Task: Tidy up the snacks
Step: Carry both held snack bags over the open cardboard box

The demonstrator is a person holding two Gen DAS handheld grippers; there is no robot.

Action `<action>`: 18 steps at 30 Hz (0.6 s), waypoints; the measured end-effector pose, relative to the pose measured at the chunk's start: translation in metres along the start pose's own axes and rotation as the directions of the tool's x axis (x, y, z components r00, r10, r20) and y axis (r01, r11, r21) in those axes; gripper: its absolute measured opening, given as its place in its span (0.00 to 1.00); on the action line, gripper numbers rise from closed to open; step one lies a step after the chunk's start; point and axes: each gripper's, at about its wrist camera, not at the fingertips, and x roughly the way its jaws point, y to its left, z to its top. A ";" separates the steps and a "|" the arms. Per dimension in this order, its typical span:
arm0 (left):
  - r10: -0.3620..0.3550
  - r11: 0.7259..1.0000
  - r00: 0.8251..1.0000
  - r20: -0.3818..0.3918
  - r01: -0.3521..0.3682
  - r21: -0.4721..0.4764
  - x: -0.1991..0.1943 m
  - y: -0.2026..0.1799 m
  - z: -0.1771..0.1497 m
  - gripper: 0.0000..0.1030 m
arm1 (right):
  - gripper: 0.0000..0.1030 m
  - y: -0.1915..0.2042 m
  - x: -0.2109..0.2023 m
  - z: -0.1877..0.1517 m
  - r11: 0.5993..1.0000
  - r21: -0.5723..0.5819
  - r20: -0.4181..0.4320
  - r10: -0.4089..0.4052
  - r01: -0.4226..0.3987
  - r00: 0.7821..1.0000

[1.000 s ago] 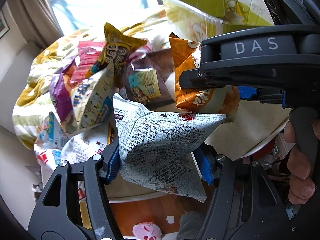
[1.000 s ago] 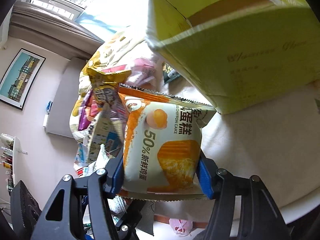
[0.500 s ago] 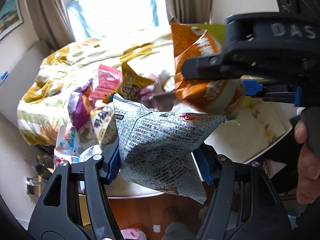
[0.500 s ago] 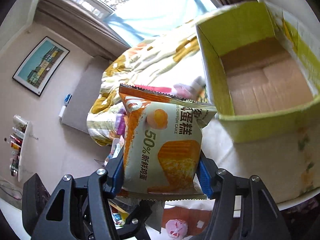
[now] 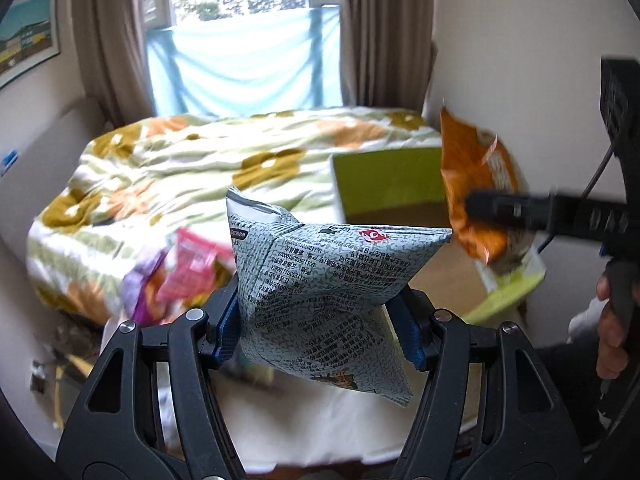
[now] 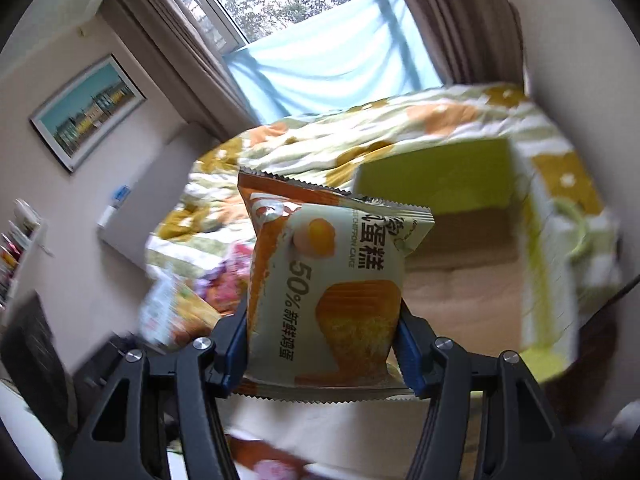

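Observation:
My left gripper (image 5: 318,330) is shut on a grey printed snack bag (image 5: 320,300), held up in the air above the white table (image 5: 320,432). My right gripper (image 6: 322,354) is shut on an orange and cream chiffon cake packet (image 6: 324,292). In the left wrist view that same orange packet (image 5: 476,200) hangs at the right in the right gripper's fingers (image 5: 520,210), over the open green cardboard box (image 5: 388,184). The box (image 6: 440,184) lies ahead and right of the cake packet in the right wrist view, its brown floor showing. A pile of loose snack packets (image 5: 180,276) lies lower left.
A bed with a flowered quilt (image 5: 208,160) fills the space behind the table, under a curtained window (image 5: 244,40). A person's hand (image 5: 612,336) grips the right tool's handle at the far right. More packets (image 6: 188,300) lie left of the right gripper. A wall picture (image 6: 88,112) hangs left.
Both grippers have risen with their packets still held. The snack pile and the box now sit lower and farther off, and the box's inside has come into view.

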 end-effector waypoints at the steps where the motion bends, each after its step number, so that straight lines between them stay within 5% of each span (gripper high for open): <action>1: -0.010 1.000 1.000 -0.002 0.010 0.008 0.006 -0.004 0.009 0.59 | 0.56 -0.006 0.000 0.006 1.000 -0.004 0.002 -0.016 0.016 1.000; 7: -0.099 0.993 0.994 -0.042 0.101 0.059 0.071 -0.033 0.071 0.59 | 0.56 -0.046 0.008 0.040 0.993 -0.009 0.002 -0.118 0.118 0.993; 18: -0.204 0.967 0.945 -0.257 0.236 0.101 0.219 -0.083 0.133 0.59 | 0.56 -0.104 0.036 0.080 0.963 0.017 -0.029 -0.269 0.270 0.963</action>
